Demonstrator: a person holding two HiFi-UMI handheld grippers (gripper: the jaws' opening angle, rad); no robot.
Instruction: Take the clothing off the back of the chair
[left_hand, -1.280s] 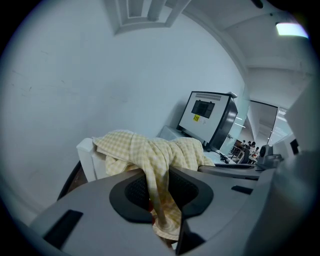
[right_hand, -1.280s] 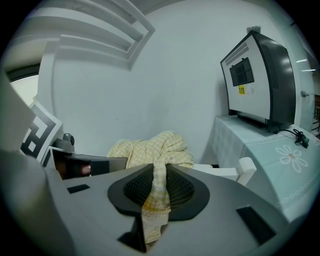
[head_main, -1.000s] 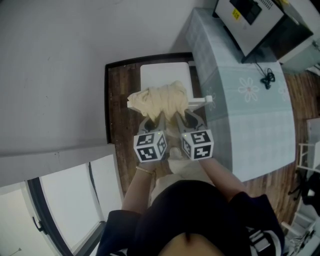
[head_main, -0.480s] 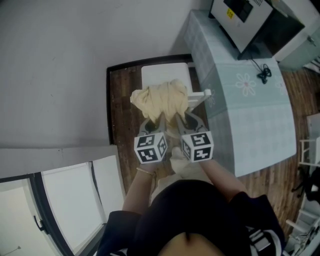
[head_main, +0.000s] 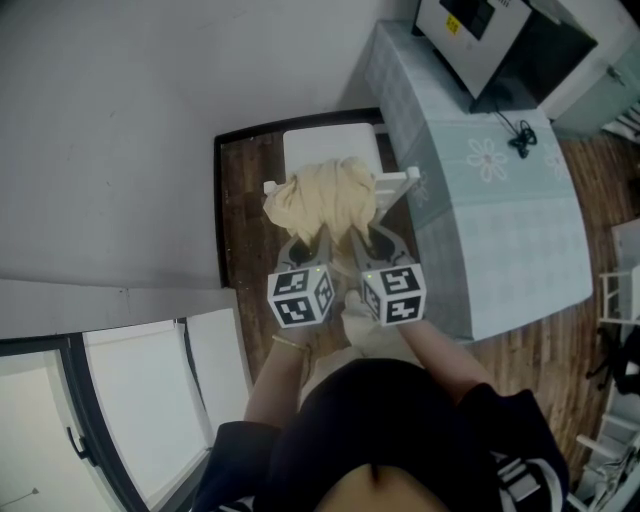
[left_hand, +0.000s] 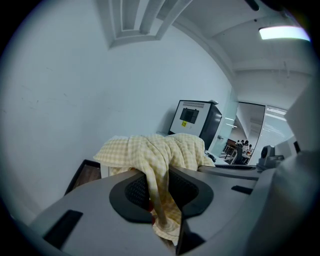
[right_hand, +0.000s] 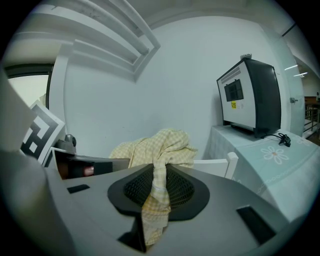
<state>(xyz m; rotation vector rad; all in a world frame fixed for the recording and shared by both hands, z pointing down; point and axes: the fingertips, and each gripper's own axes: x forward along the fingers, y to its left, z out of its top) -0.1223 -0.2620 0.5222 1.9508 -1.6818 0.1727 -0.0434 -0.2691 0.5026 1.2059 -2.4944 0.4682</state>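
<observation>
**Inspector:** Head view, findings?

**Assistant:** Centre of frame: the left gripper (head_main: 312, 238) and the right gripper (head_main: 366, 238) sit side by side, each pinching a fold of the clothing (head_main: 322, 198). The garment is bunched in a pale yellow heap over the back rail of the white chair (head_main: 330, 145), and the rail's ends show on either side of the heap. The two-point hold looks deliberate: limp fabric lifts evenly that way.

**Inspector:** Left gripper view?

**Assistant:** Lower centre: the jaws are pressed on a twisted rope of cloth between the dark ribbed pads (left_hand: 135, 192), with the tail hanging below. The fabric is soft and creased, in a fine yellow-and-white check.

**Inspector:** Right gripper view?

**Assistant:** Same condition. The jaws are clamped on a narrow gathered strand at centre, with the rest mounded above. The squared white chair rail shows just right of the mound. I cannot tell whether the cloth rests on it. At the right edge, a table (right_hand: 280, 165) in a pale flower-print cover carries a boxy grey machine (right_hand: 250, 95).

**Inspector:** Status?

**Assistant:** Judged under way: the garment is gripped but not clear of the chair
</observation>
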